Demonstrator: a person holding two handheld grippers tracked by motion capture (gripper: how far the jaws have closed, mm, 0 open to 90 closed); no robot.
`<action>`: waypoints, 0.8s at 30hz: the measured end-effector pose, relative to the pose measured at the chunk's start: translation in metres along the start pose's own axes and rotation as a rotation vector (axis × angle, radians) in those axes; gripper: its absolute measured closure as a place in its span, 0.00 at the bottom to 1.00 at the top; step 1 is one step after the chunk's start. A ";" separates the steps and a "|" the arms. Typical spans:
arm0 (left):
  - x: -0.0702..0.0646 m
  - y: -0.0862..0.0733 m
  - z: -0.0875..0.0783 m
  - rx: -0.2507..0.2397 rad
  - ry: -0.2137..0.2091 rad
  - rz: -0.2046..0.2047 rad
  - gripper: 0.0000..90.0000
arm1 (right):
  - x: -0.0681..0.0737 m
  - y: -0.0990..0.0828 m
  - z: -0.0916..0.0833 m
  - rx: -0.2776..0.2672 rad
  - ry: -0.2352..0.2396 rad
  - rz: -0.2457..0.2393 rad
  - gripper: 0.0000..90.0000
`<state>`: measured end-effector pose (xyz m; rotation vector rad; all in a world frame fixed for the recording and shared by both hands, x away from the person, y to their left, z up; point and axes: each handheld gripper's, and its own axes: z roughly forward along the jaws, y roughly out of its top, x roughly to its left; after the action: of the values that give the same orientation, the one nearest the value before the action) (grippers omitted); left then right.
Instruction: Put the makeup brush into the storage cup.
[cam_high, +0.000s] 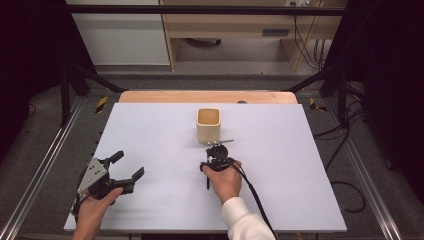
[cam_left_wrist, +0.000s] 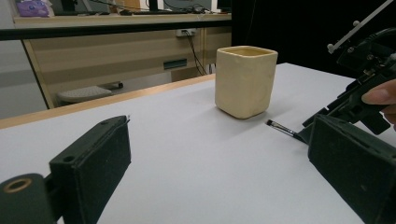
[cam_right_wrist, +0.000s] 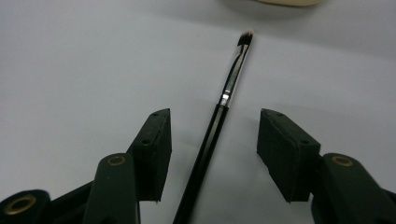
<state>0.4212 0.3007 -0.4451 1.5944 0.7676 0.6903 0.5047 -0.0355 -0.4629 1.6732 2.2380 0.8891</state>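
The left gripper (cam_high: 129, 172) rests near the table's (cam_high: 150, 130) left front, jaws spread wide, holding nothing. Mid-table, the right gripper (cam_right_wrist: 212, 140) points down with jaws apart astride a thin brush (cam_right_wrist: 219, 116) lying flat, bristles toward the cream cup (cam_high: 208, 125) just beyond.

The left claw (cam_left_wrist: 219, 172) sits low over the white table (cam_left_wrist: 187, 140), its two black jaws spread wide apart with nothing between them. Ahead of it stands a cream square cup (cam_left_wrist: 245, 80), upright on the table. Just beside the cup's base, to its right, lies a thin black brush (cam_left_wrist: 281, 128) with its dark bristle tip pointing toward the cup. The other claw (cam_left_wrist: 359, 98) is at the right edge, a fingertip (cam_left_wrist: 380, 95) resting on it, low over the brush's far end. Beyond the table's wooden rim stands a wooden cabinet (cam_left_wrist: 116, 51).
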 end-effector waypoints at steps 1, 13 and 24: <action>0.000 0.000 0.000 0.001 -0.001 0.002 0.06 | 0.000 0.000 0.000 0.000 0.000 0.000 0.51; 0.000 0.000 0.000 0.000 0.000 0.001 0.06 | 0.001 0.000 0.002 0.001 0.012 0.008 0.61; 0.000 0.000 0.000 0.001 -0.002 0.002 0.06 | 0.001 0.000 0.002 -0.002 0.020 0.006 0.69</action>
<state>0.4215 0.3003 -0.4451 1.5971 0.7654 0.6899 0.5053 -0.0338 -0.4645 1.6791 2.2451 0.9124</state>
